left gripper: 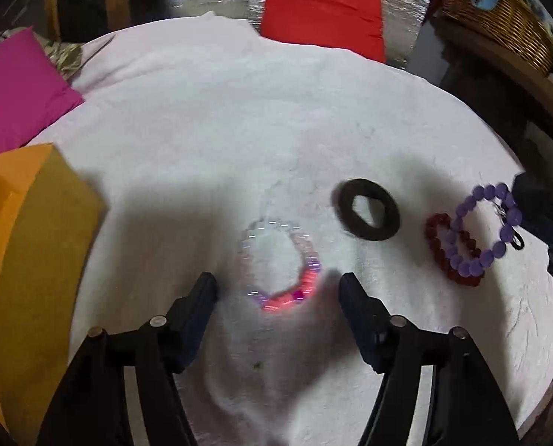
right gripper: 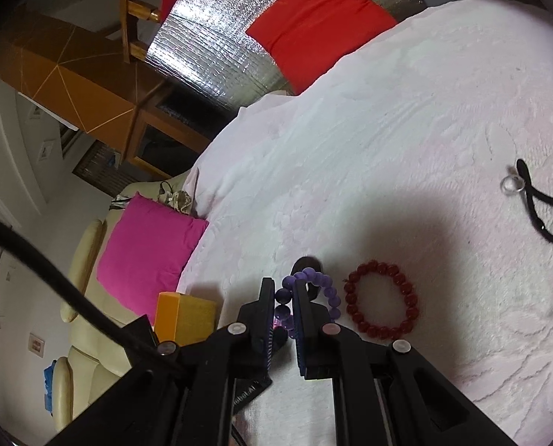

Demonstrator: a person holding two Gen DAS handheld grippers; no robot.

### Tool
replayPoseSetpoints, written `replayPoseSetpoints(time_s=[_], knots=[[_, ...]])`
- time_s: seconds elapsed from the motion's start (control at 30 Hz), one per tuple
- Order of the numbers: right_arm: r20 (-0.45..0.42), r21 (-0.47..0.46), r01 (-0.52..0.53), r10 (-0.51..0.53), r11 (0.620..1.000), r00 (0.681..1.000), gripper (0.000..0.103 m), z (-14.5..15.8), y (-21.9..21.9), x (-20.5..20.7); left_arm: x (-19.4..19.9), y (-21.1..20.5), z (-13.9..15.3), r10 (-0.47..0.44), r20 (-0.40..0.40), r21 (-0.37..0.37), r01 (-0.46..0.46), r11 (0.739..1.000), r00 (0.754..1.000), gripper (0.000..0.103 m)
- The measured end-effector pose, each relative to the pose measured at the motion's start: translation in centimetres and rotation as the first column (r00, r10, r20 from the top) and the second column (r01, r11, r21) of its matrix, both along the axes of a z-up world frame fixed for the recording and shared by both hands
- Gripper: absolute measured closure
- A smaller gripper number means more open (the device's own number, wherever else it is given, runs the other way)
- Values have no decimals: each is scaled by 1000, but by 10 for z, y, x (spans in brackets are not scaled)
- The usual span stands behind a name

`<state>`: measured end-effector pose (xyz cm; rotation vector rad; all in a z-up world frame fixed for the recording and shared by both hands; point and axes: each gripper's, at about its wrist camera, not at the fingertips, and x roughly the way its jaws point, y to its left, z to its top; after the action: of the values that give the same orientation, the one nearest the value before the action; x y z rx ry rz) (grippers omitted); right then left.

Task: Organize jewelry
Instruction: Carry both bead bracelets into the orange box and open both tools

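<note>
Left fingers apart beside clear bracelet on white cloth.

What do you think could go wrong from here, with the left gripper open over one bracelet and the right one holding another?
1. The right gripper pinches the purple bracelet by only a few beads, so it may slip out.
2. That bracelet looks close to the red bracelet; lifting might drag it.
3. The left gripper straddles the blurred clear-and-pink bracelet and may pinch the white cloth.
</note>
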<state>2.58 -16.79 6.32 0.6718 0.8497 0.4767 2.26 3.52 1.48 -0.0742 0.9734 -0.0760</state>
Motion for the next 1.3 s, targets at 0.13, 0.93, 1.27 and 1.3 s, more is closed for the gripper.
replayPoseSetpoints(time_s=[0.13, 0.93, 1.27, 1.3], knots=[[4, -5, -5, 5, 1000, 1000, 92, 1, -1, 0, 1, 1, 1, -8, 28, -11, 8, 1000, 1000, 74], [190, 17, -181, 174, 983, 966, 92, 48, 98, -32, -140, 96, 121, 300, 358, -107, -281, 954, 884, 90], [227, -43, -351, 351, 935, 908, 92, 56, 203, -52, -173, 197, 93, 572, 271, -79, -574, 815, 774, 90], [224, -47, -359, 360, 932, 906, 92, 55, 210, -52, -172, 205, 88, 587, 251, -81, -588, 805, 769, 90]])
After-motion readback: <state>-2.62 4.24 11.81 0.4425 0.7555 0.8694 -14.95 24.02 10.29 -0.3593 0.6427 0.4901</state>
